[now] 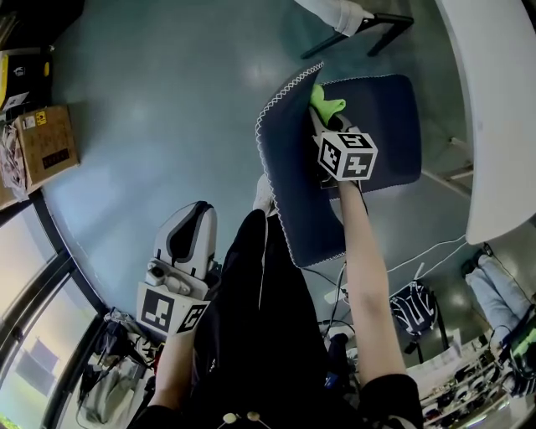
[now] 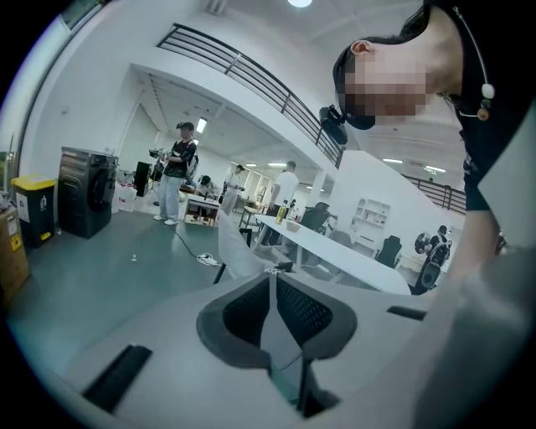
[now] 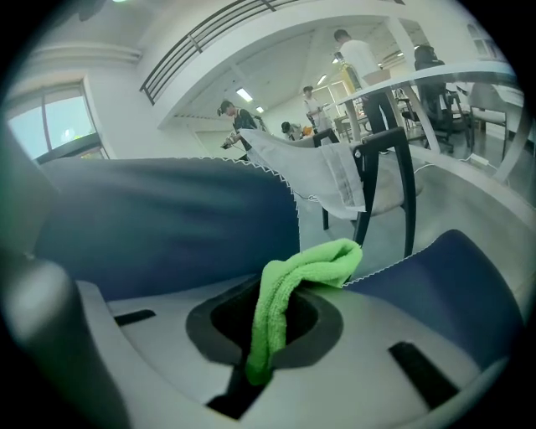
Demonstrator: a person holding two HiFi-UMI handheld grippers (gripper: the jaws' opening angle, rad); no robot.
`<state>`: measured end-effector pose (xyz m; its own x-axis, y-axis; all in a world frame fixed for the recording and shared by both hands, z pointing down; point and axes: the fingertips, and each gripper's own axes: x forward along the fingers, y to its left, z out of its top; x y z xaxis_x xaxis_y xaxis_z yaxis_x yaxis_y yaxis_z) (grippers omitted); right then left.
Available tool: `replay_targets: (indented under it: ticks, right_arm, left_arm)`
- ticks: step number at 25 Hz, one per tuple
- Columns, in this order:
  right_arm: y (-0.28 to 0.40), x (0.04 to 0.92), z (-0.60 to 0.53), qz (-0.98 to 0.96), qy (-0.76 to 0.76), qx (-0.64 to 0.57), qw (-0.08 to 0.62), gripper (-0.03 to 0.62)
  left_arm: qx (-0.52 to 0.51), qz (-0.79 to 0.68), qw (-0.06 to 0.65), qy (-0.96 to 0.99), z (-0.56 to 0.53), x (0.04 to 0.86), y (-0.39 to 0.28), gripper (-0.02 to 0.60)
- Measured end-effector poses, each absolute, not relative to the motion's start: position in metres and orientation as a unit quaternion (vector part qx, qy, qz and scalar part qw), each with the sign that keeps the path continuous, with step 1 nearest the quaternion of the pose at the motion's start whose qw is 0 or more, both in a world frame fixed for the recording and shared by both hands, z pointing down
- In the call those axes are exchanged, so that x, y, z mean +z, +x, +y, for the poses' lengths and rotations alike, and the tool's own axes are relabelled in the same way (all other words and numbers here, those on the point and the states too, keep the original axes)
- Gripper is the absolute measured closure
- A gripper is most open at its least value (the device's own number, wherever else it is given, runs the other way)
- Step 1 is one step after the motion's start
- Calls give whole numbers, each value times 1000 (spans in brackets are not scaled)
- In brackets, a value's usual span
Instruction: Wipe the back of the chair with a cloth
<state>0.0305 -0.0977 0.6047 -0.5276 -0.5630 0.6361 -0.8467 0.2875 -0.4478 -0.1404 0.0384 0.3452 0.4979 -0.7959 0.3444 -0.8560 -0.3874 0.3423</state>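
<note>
Right claw [image 1: 322, 120] pinches the green cloth [image 3: 280, 302], with the chair back [image 3: 167, 218] just to its left. Looks like wiping's barely begun, so next it should press on and sweep.

No lettering can be read anywhere.

Qty — 2 tools [image 1: 194, 216] [image 1: 322, 116], 1 navy chair [image 1: 385, 126], 1 white chair [image 1: 339, 12], 1 green cloth [image 3: 310, 268].

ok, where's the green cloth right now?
Head view, upper right of centre: the green cloth is pinched in the right gripper, over the dark blue chair.
</note>
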Motion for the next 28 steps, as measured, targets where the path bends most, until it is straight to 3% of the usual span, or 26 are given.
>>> replay_targets:
  ticks: [28]
  right_arm:
    - [40, 608, 10, -798, 371, 413, 235, 574]
  left_arm:
    - [56, -452, 246, 856, 33, 344, -117, 552]
